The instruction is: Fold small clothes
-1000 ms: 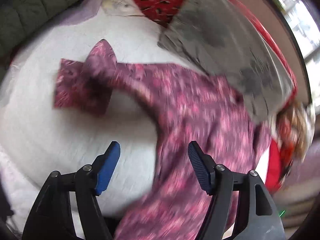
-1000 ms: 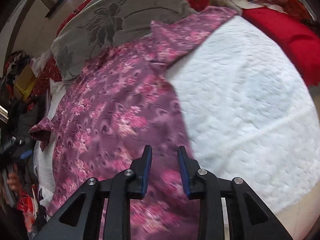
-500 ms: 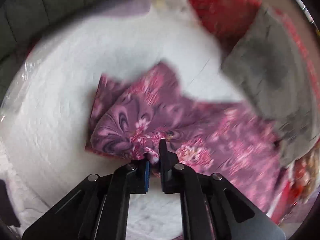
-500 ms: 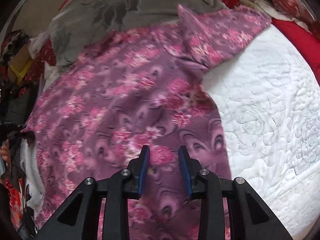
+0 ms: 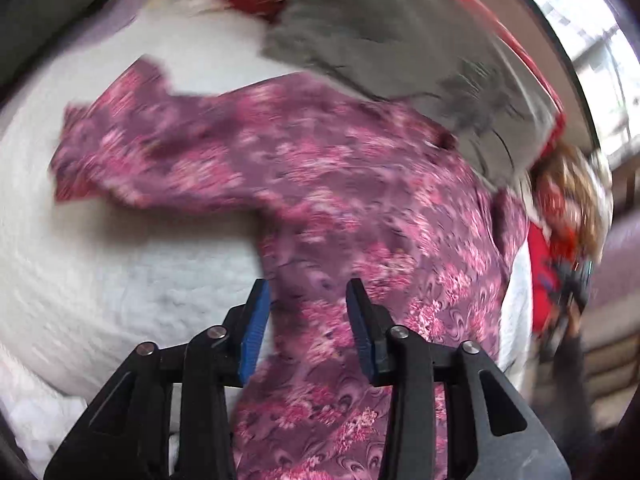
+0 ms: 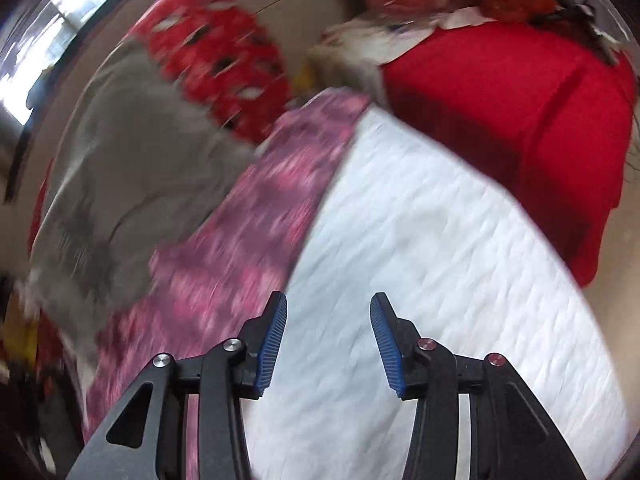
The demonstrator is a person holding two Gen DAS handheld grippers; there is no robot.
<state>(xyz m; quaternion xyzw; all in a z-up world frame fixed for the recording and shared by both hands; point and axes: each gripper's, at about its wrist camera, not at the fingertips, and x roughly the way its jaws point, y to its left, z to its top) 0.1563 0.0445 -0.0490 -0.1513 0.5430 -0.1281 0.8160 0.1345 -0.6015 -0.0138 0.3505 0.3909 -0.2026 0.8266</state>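
sleeve (image 5: 132,148) unfolded outward, grey pillow (image 5: 400,40) possibly overlapping garment (image 5: 360,208)

**Two black grippers w/ blue ribbed pads**

Left gripper (image 5: 307,316): matte black plastic frame, angular arms w/ triangular cut-outs, silver round screws at the pivots. Fingers (image 5: 254,328) faced w/ blue ribbed pads.

Right gripper (image 6: 328,336): same black build and cut-outs. Blue ribbed pads (image 6: 272,344) too. Screws silver on one side, reddish on the other. No cables or markings visible.
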